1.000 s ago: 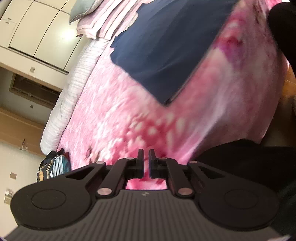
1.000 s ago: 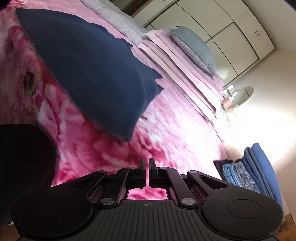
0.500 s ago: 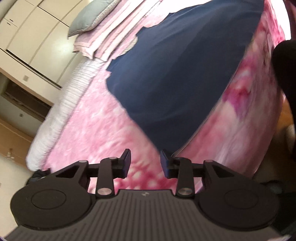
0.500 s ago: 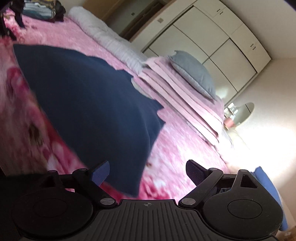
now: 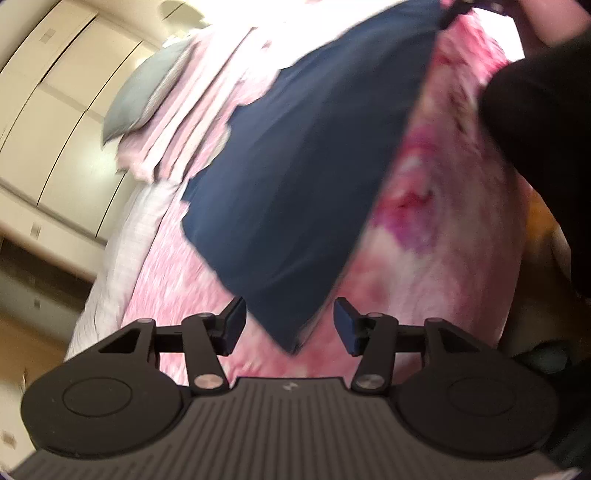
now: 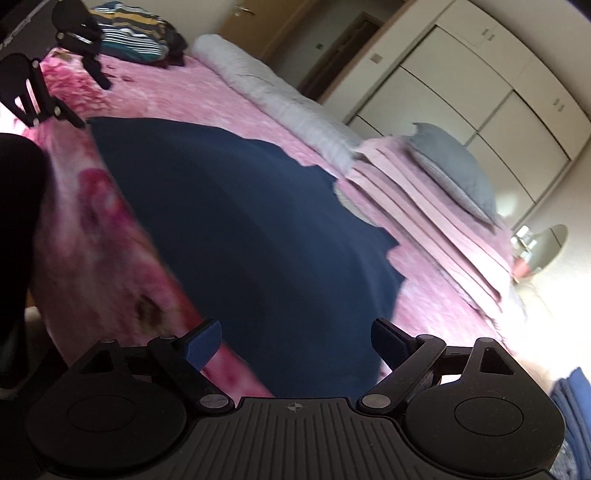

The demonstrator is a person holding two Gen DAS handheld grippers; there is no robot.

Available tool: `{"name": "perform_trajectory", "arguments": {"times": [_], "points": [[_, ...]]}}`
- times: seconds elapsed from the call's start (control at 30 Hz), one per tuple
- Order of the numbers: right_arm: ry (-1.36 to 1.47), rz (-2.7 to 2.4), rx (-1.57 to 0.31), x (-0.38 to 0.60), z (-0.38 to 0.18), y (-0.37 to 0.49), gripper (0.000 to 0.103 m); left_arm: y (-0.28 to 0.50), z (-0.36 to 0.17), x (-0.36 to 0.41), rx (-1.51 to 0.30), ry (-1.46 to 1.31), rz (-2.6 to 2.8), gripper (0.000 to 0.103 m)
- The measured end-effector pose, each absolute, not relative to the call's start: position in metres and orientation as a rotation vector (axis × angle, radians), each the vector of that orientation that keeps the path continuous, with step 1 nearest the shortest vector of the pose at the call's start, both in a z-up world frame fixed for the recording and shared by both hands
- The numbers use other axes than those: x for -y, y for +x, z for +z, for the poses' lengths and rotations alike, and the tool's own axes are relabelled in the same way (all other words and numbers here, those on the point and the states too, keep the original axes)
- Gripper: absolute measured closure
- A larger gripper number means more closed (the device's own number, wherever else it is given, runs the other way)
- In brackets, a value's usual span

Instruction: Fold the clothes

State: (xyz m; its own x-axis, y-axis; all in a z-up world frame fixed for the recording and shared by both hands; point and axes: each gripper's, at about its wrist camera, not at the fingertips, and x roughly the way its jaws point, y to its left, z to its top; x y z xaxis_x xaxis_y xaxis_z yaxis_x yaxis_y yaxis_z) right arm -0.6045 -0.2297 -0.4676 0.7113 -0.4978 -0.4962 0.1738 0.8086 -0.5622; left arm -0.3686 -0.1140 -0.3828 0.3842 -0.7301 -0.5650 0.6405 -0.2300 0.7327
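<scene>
Two sets of tongs stand apart, empty: my left gripper (image 5: 289,325), just opening, frames the navy garment's (image 5: 295,192) near corner; my right gripper (image 6: 295,345) straddles its other near corner at the bed's (image 6: 221,107) front edge.

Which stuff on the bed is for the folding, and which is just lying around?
For the folding:
- navy cloth, spread flat on the pink bedspread
- left gripper, jaws just opening, nothing gripped
- right gripper, jaws wide apart

Just lying around:
- grey pillow
- pink folded bedding
- white rolled quilt
- striped clothes heap
</scene>
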Motion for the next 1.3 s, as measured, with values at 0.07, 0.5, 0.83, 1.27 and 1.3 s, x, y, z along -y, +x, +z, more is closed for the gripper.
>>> {"name": "perform_trajectory", "arguments": {"times": [0.07,0.5,0.83,1.27,1.3], "points": [[-0.515,-0.371,-0.679,0.226,-0.469,-0.598,0.013,-0.374,-0.39,0.119,0.139,1.316,-1.281,0.055],[-0.517,-0.359,-0.651,0.22,-0.473,-0.581,0.013,-0.387,-0.415,0.143,0.314,1.504,-1.301,0.072],[-0.599,-0.204,-0.591,0.181,-0.495,-0.545,0.013,-0.365,-0.398,0.155,0.275,1.405,-1.231,0.099],[-0.752,-0.272,-0.587,0.185,-0.523,-0.507,0.04,-0.356,-0.386,0.156,0.22,1.332,-1.26,0.098],[-0.762,-0.299,-0.609,0.194,-0.524,-0.515,0.04,-0.356,-0.389,0.154,0.219,1.332,-1.257,0.097]]}}
